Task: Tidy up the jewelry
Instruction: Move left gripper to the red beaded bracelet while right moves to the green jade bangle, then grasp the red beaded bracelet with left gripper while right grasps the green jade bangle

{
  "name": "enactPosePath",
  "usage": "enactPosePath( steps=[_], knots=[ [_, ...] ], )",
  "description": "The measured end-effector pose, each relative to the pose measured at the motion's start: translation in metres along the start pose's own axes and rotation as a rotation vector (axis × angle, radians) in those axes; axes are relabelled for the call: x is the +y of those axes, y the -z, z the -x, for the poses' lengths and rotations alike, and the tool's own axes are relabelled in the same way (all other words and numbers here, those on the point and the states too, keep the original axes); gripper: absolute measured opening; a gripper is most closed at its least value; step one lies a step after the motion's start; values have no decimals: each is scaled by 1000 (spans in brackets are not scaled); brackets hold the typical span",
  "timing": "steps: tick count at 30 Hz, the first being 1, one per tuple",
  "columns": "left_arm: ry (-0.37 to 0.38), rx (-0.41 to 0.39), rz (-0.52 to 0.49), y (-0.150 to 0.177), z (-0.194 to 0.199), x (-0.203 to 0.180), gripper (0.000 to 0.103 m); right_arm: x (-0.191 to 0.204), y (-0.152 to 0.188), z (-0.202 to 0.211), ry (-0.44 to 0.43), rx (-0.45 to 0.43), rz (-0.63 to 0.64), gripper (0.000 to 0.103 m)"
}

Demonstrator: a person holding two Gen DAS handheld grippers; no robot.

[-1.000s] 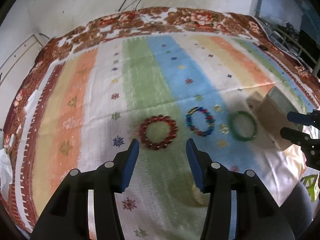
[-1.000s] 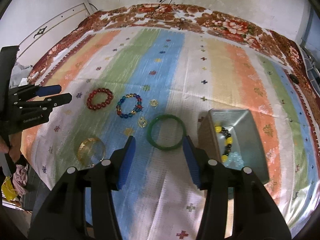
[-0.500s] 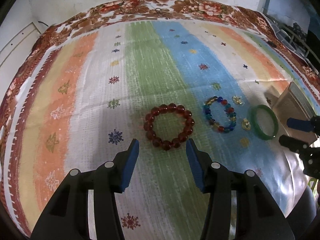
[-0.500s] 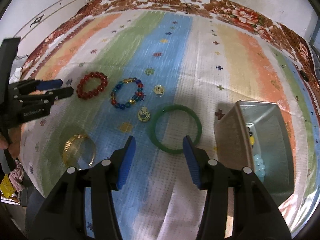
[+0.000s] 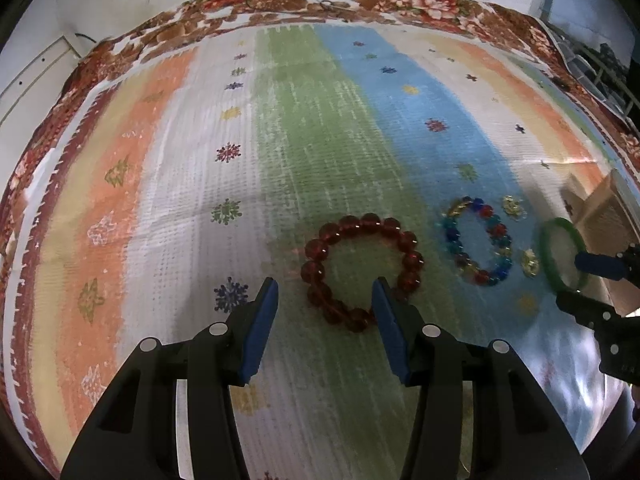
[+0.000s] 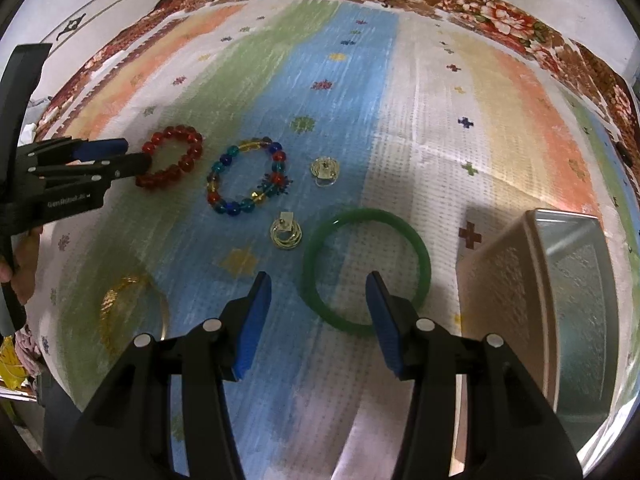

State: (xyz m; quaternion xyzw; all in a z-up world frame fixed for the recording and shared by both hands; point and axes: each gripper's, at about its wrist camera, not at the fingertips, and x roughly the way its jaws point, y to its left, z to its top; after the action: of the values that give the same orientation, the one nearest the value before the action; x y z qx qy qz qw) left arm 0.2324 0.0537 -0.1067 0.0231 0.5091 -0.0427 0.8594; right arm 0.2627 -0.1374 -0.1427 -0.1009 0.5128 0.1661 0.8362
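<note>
red bead bracelet (image 5: 362, 270), green bangle (image 6: 366, 271), flat

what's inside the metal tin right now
Only bare inner walls of the tin show in the right wrist view. Its near wall hides the bottom, so any jewelry inside cannot be seen.

The left gripper (image 5: 324, 292), jaws apart, straddles the near edge of the red bead bracelet (image 5: 362, 270).

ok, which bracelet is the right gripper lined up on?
The green bangle: a plain solid ring, not beaded, lying between the open fingers of the right gripper, next to the metal tin.
</note>
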Motion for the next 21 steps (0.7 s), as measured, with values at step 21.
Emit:
enactPosePath(
  steps=[21],
  knots=[
    [-33,6,-60,-3,-16,-6,36,3,-6,-18,16,8,16,54]
  ],
)
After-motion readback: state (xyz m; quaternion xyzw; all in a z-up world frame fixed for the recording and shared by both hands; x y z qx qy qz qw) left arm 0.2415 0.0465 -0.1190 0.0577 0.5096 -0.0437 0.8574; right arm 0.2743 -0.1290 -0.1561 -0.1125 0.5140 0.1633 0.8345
